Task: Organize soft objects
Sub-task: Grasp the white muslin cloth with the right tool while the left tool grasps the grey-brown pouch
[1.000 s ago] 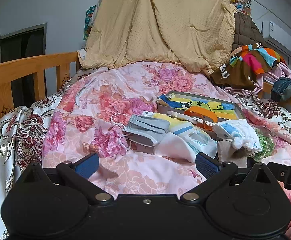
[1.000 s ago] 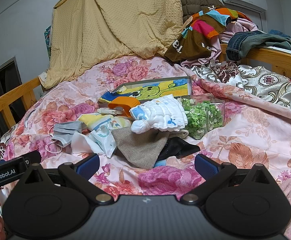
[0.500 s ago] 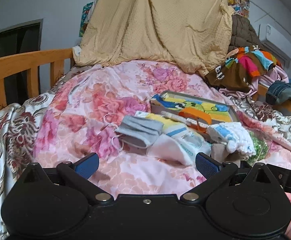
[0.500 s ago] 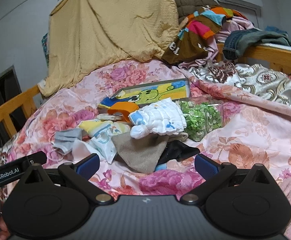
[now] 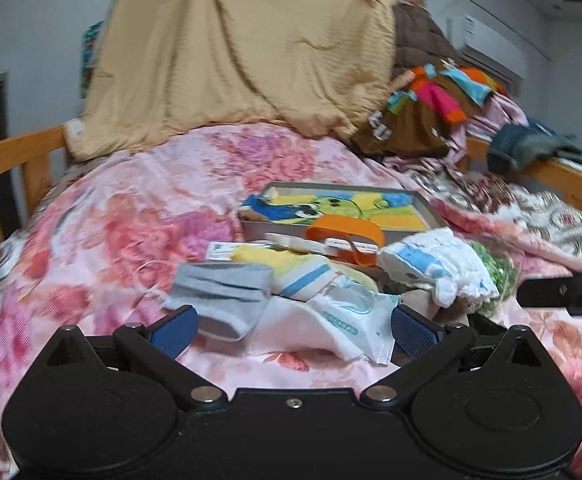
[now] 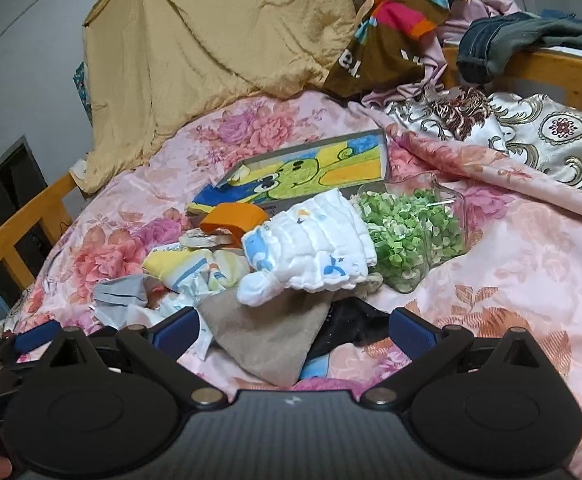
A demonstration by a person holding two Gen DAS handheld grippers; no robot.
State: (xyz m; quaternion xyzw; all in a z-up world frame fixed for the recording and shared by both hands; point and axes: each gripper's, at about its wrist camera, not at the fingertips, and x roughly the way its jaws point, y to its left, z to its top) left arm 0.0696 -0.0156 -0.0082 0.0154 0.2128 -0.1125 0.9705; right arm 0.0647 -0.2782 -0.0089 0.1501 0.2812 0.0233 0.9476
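A pile of soft things lies on the pink floral bedspread (image 5: 123, 240). In the left wrist view my left gripper (image 5: 293, 330) is open and empty, its fingers just short of a grey face mask (image 5: 223, 292) and a white wipe packet (image 5: 331, 316). Behind these lie a yellow-and-blue cloth (image 5: 287, 272) and a bundled white cloth (image 5: 439, 268). In the right wrist view my right gripper (image 6: 291, 330) is open and empty over a beige cloth (image 6: 267, 336) and a black cloth (image 6: 351, 320), just below the white cloth (image 6: 311, 248).
A grey tray with a cartoon towel (image 6: 307, 172) sits behind the pile, an orange tape roll (image 6: 235, 216) at its front. A clear bag of green bits (image 6: 411, 228) lies right of the white cloth. Wooden bed rails (image 6: 15, 236) border the bed. Heaped clothes (image 6: 403, 24) sit at the back.
Both grippers have moved forward toward the pile. The mask and packet now lie right at the left fingers, and the beige cloth lies between the right fingers. Nothing on the bed has shifted.
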